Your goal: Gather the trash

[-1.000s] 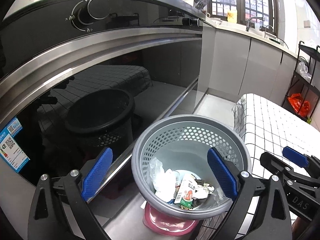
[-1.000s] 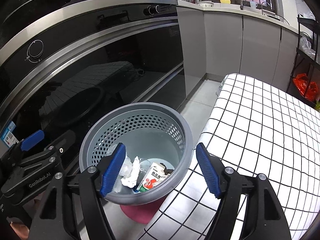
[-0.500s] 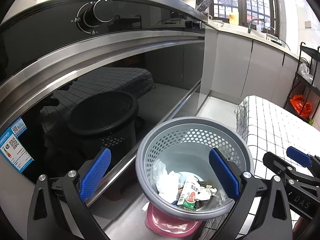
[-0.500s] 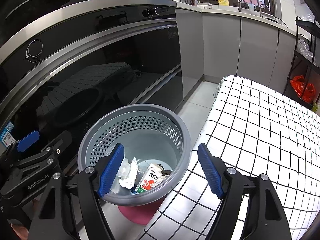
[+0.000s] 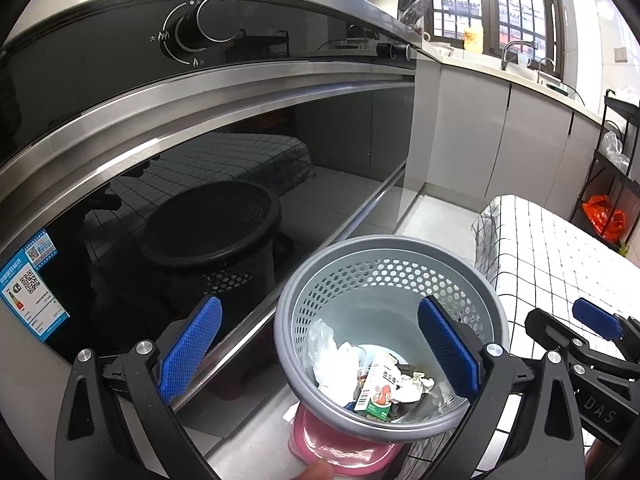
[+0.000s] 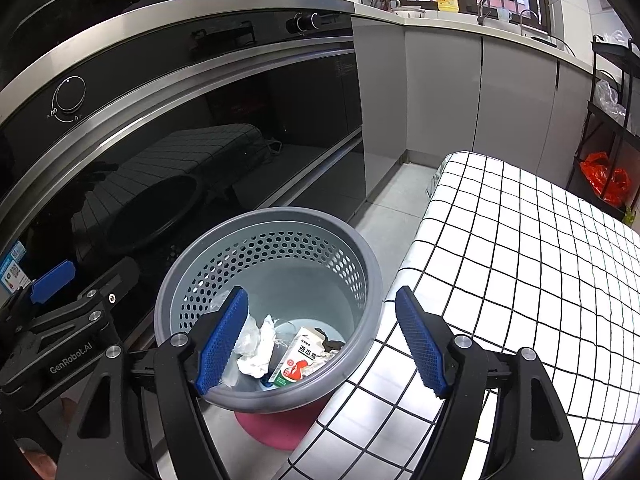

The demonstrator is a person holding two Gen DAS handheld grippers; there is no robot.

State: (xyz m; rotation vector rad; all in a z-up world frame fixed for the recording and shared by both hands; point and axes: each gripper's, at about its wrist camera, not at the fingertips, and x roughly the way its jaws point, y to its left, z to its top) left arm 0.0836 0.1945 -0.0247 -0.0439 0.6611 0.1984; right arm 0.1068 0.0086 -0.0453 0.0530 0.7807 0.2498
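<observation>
A grey perforated trash basket [image 5: 362, 256] [image 6: 362, 252] stands on a pink stool [image 5: 340, 454] [image 6: 276, 426] between the oven and a table. In it lie crumpled white paper [image 5: 336, 368] [image 6: 260, 344], a small juice carton [image 5: 378, 386] [image 6: 298, 358] and other scraps. My left gripper [image 5: 320, 346] is open and empty, held above the basket's left side. My right gripper [image 6: 322, 336] is open and empty, above the basket's right rim.
A black glass oven front [image 5: 200, 184] [image 6: 180, 152] with a steel handle and knobs stands close on the left. A table with a white checked cloth [image 5: 560, 256] [image 6: 520, 260] is on the right. Grey cabinets and a rack with a red bag [image 6: 604, 178] stand behind.
Both grippers have risen and drawn back slightly, so the basket sits lower in both views. Both stay open and empty.
</observation>
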